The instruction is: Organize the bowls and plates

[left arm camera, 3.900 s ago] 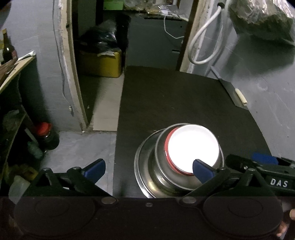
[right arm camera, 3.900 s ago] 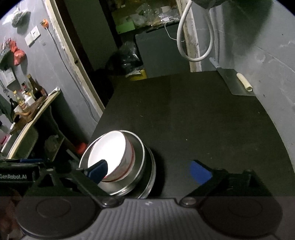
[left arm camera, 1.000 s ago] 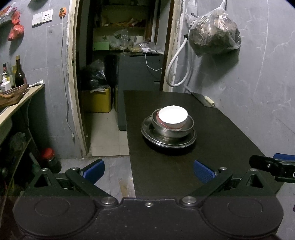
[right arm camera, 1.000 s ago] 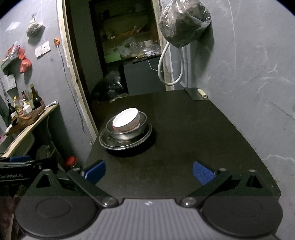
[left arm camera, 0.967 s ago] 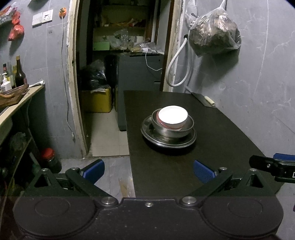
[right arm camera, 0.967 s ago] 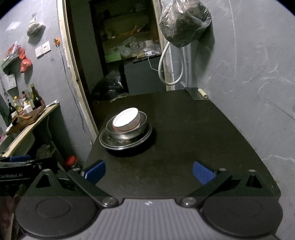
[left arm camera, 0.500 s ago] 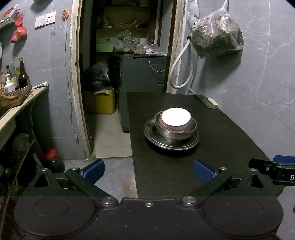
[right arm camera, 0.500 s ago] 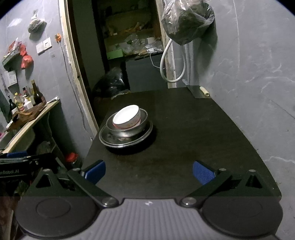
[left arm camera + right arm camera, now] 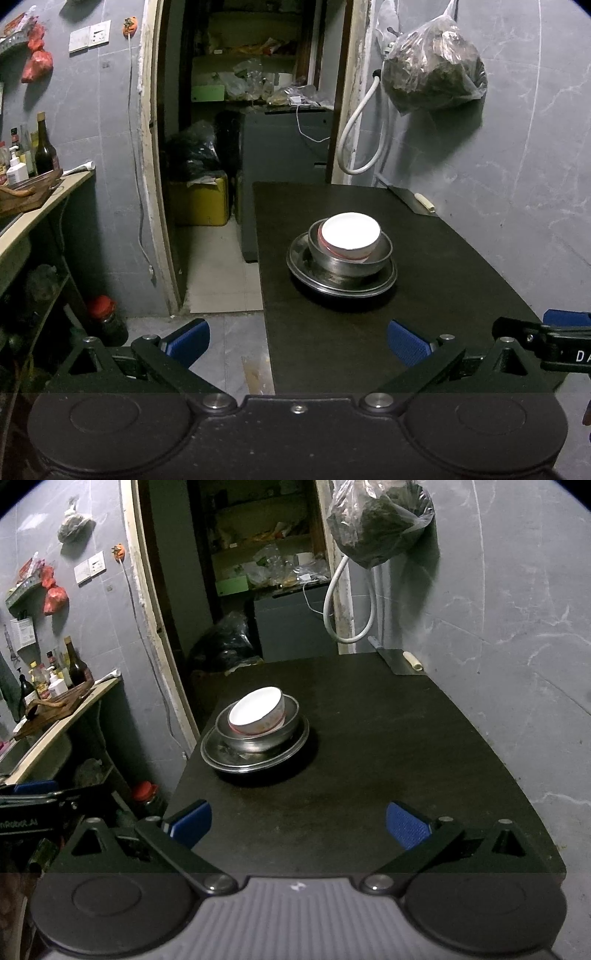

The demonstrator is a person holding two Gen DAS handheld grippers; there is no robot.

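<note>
On table (image 9: 443, 258): white bowl (image 9: 350, 235) nested in steel bowl (image 9: 347, 263), plate (image 9: 306, 275) beneath.

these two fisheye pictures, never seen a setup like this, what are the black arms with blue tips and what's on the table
Each picture comes from a camera mounted on a hand-held pair of tongs; a person carries one in each hand. No robot arm is involved. The black arms with blue pads at the bottom are the tongs' own fingers, seen from behind.

One view is from the left tongs, the other from the right tongs. Both are open and hold nothing.

On the dark table sits one stack: a white bowl nested in a metal bowl, which rests on a metal plate. A cleaver lies at the table's far corner.
</note>
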